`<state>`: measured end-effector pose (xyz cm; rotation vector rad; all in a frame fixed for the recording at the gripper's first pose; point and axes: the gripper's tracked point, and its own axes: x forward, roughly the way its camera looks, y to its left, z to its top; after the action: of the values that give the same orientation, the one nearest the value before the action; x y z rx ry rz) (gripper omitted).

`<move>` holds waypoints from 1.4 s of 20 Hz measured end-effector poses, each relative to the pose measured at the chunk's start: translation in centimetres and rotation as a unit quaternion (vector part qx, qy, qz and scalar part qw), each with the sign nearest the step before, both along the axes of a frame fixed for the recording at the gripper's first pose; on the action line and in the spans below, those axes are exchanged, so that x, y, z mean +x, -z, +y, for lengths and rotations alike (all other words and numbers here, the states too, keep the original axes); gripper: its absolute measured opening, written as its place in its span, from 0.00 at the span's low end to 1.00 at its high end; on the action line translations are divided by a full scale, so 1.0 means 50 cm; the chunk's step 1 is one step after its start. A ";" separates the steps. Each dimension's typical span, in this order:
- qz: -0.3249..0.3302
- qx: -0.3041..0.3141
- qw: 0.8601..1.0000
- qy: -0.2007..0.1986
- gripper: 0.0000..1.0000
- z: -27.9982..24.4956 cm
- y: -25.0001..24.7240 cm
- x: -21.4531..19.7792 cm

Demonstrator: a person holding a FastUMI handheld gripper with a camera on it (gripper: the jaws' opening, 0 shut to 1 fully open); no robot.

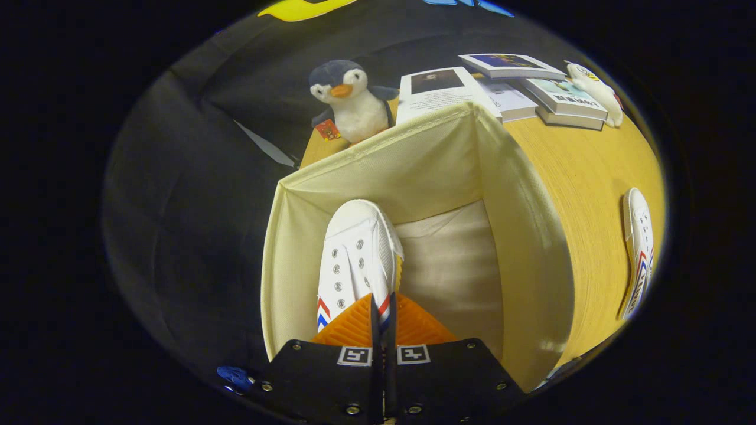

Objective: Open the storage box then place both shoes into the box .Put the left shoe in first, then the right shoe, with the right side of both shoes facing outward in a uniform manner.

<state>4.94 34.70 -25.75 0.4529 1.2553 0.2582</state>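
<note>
**Q:** ok so what's my gripper cam showing right now?

**A:** My gripper (383, 307) is clenched on the white shoe (356, 257). Both fingers are pinched nearly together on a thin edge at its near end, down by the red and blue stripes. I'm holding it inside the cream fabric storage box (413, 159), which is open at the top. The toe points to the far wall of the box, and the shoe sits toward the left wall with bare box floor to its right.

**Q:** and the other shoe?

**A:** The second white shoe (639, 251) is lying on the wooden table (579, 177), well off to the right of the box, outside it. Far side of the table there's a plush penguin (349, 100) just behind the box's far left corner, a spread of books (514, 82) to its right, and a small white plush toy (596, 91) beside the books at the far right.
</note>
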 end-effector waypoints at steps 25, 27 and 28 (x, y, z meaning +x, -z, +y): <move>-0.230 -0.075 0.969 -0.058 0.98 -0.335 -0.183 -0.002; -0.231 -0.097 0.967 -0.045 0.98 -0.394 -0.171 -0.006; -0.230 -0.107 0.967 -0.037 0.98 -0.425 -0.164 -0.006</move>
<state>4.63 13.47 -17.55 0.1452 0.8330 0.2691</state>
